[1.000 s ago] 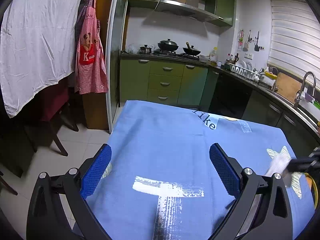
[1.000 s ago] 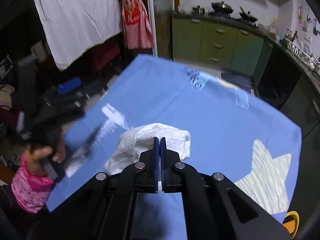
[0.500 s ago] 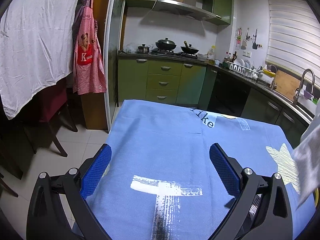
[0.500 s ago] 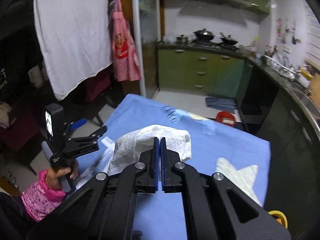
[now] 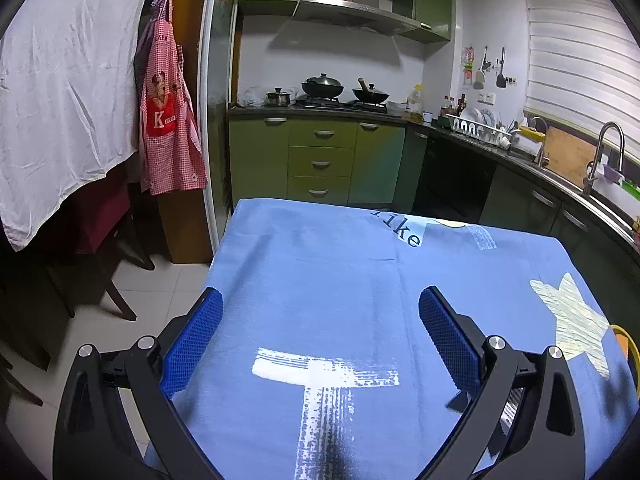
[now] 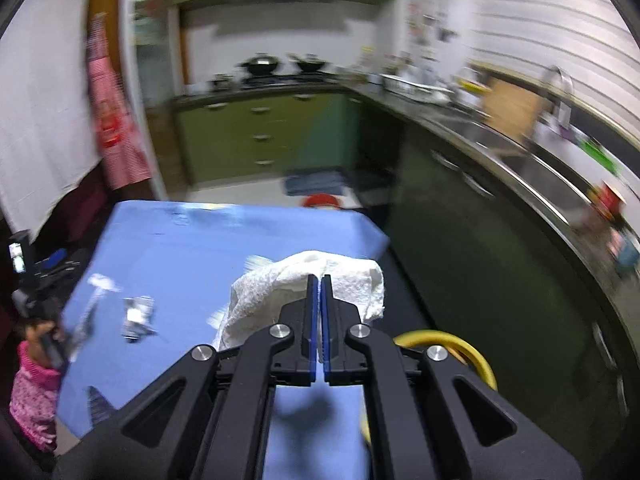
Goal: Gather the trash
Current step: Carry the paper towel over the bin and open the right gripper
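Dangling from the right gripper (image 6: 319, 312) is a crumpled white paper towel (image 6: 288, 292), and the thing to watch is the yellow-rimmed bin (image 6: 460, 346) that shows just below and to the right of those fingers, off the right-hand edge of the blue tablecloth (image 6: 192, 256). From where the towel hangs, the bin lies down and slightly right, close under it; I judge the drop turns on getting the wad squarely over that yellow ring and clear of the cloth's edge. The towel has no real long axis, being a loose bunch that billows out to both sides of the fingertips, more of it to the left.

The right gripper's jaws are pressed together on a fold of the towel, the blue pads nearly meeting with the paper pinched between. It is plainly the nearer hand to the bin.

Over on the far side of the cloth from the bin, the left gripper (image 5: 320, 340) hovers above the tablecloth with its jaws spread wide and nothing between them. From its view only a sliver of the bin's yellow rim peeks past the cloth's right edge.
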